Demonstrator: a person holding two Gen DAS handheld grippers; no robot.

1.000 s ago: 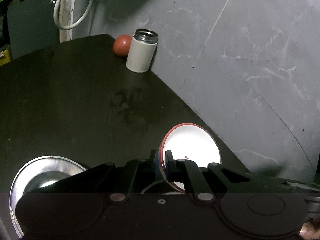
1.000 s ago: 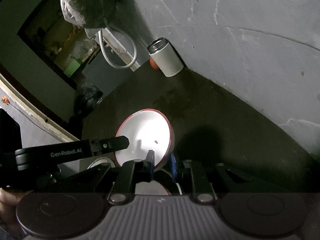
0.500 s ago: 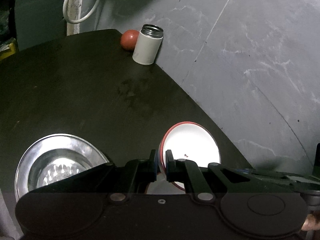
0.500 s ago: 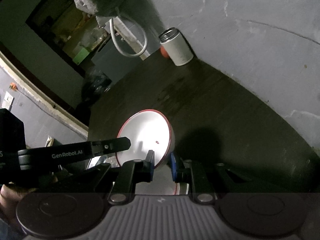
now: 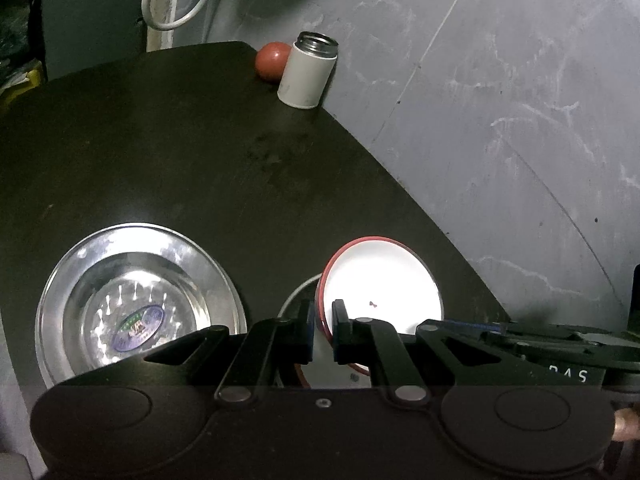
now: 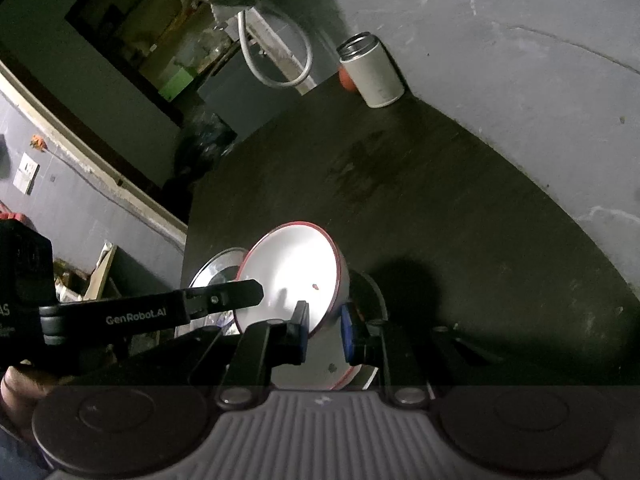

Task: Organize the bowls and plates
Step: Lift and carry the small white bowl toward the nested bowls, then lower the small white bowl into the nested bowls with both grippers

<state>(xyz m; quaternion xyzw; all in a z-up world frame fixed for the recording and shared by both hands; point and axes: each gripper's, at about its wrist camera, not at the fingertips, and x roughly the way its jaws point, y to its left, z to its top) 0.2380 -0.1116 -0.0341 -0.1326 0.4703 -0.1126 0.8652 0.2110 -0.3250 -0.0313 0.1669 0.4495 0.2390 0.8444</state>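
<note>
A white bowl with a red rim (image 5: 384, 276) is held tilted above the dark table by both grippers. My left gripper (image 5: 321, 330) is shut on its near-left rim. My right gripper (image 6: 324, 326) is shut on the bowl's (image 6: 292, 272) rim from the other side. Under the bowl lies a second white red-rimmed dish (image 5: 320, 372), mostly hidden; it also shows in the right wrist view (image 6: 352, 372). A shiny steel plate (image 5: 136, 308) with a sticker lies on the table to the left; its edge shows in the right wrist view (image 6: 216, 268).
A white cylindrical flask (image 5: 308, 72) and a red ball (image 5: 272, 60) stand at the table's far edge by the grey wall (image 5: 500, 100). The dark table (image 5: 160, 160) ends near the wall on the right. A white hose (image 5: 176, 8) hangs behind.
Both grippers have lifted with the bowl and pulled back; the steel plate has come fully into the left wrist view and the second dish beneath shows more.
</note>
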